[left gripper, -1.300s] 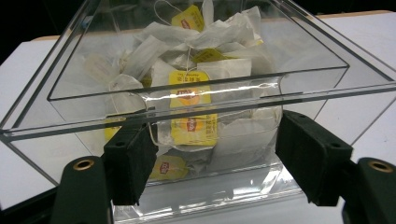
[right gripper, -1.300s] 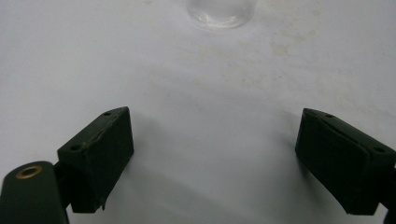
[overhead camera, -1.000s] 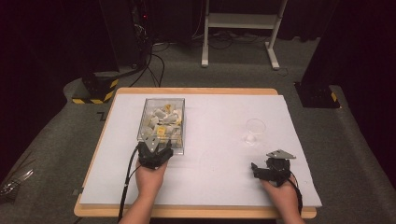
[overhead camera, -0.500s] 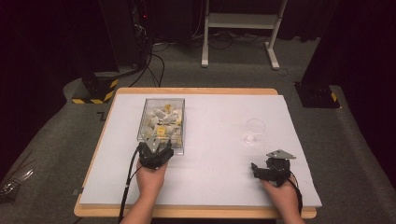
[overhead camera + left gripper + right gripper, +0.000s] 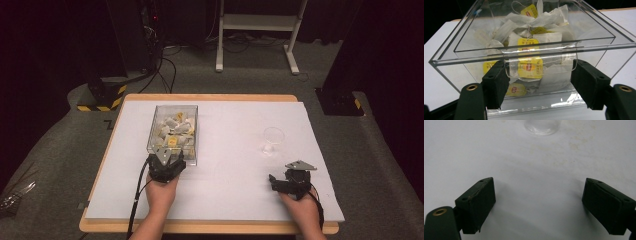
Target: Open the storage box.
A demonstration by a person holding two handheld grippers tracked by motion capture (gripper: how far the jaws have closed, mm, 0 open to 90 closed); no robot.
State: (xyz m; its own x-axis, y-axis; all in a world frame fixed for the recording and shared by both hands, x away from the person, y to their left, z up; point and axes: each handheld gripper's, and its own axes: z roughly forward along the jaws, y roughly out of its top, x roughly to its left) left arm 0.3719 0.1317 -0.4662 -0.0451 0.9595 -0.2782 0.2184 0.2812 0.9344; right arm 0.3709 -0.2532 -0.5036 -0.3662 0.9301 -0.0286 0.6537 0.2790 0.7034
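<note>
Dark grey carpet lay all around the counter (image 5: 230, 200), which had a white sheet on top and a wooden edge. Black stands and some cables stood in the shadows at the back.

On the left part of the counter sat a clear plastic box (image 5: 173, 134). It was full of tea bags (image 5: 172, 131) in white paper, with yellow tags on thin strings. In the left gripper view the box (image 5: 534, 47) was very near, and the tea bags (image 5: 529, 67) were piled up high against its front wall.

The left claw (image 5: 168, 158) was held right at the near end of the box. Its two black jaws stood wide apart, one at each side of the front wall, and it was hard to tell if they touched the plastic.

Farther right stood a small clear cup (image 5: 273, 140). It was hard to see against the white sheet, and what was in it could not be made out. In the right gripper view only the bottom of the cup (image 5: 541, 126) showed, cut off at the top edge.

The right claw (image 5: 274, 181) rested low over the bare sheet, near the cup. Its jaws (image 5: 536, 205) were wide apart with nothing between them.
</note>
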